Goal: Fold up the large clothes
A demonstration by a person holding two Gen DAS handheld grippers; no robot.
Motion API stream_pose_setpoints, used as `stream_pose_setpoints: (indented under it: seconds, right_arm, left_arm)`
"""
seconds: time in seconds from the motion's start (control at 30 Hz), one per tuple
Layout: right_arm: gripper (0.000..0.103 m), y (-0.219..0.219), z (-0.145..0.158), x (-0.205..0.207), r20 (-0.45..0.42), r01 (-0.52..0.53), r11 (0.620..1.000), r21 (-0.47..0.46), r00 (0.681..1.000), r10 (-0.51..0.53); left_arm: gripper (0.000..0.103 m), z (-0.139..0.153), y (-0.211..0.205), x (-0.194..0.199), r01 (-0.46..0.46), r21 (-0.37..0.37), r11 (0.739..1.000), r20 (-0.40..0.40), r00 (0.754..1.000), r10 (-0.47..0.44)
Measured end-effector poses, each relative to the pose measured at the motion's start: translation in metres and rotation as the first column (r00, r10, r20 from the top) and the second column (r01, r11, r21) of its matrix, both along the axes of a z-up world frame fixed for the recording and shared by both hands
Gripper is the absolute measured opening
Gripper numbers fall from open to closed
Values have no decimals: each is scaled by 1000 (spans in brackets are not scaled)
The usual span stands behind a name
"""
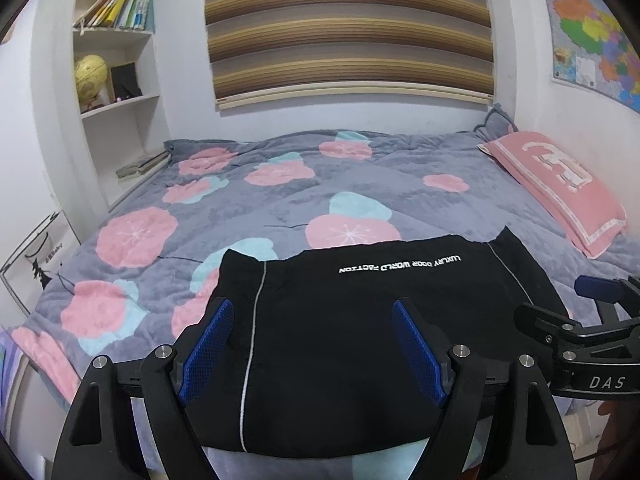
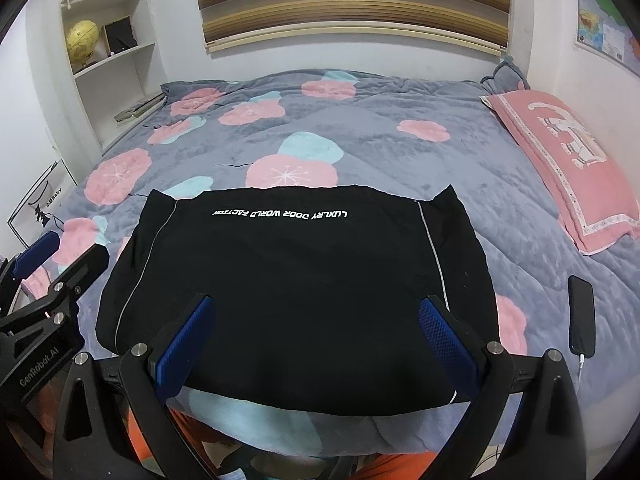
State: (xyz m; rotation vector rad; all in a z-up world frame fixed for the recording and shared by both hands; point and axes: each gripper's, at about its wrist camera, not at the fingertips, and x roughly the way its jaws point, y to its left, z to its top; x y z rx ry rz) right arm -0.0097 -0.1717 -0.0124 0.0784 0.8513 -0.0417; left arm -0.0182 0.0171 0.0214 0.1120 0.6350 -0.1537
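Note:
A black garment (image 1: 340, 320) with white lettering and thin grey piping lies folded into a flat rectangle at the near edge of the bed; it also shows in the right wrist view (image 2: 296, 280). My left gripper (image 1: 314, 344) is open and empty, hovering over the garment's near left part. My right gripper (image 2: 316, 340) is open and empty over the garment's near edge. The right gripper shows at the right of the left wrist view (image 1: 592, 308), and the left gripper at the left of the right wrist view (image 2: 52, 264).
The bed has a grey quilt (image 2: 360, 140) with pink flowers. A pink pillow (image 2: 568, 168) lies at the right. A black phone (image 2: 582, 316) with a cable lies right of the garment. Bookshelves (image 1: 116, 80) stand at the left wall.

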Motion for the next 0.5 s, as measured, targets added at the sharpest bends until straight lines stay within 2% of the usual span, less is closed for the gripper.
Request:
stream_pose_setpoints:
  seconds: [0.5]
  right_arm:
    - [102, -2, -2, 1, -12, -3, 1000, 0, 1000, 3]
  left_arm:
    - [82, -3, -8, 1, 46, 8, 999, -18, 999, -46]
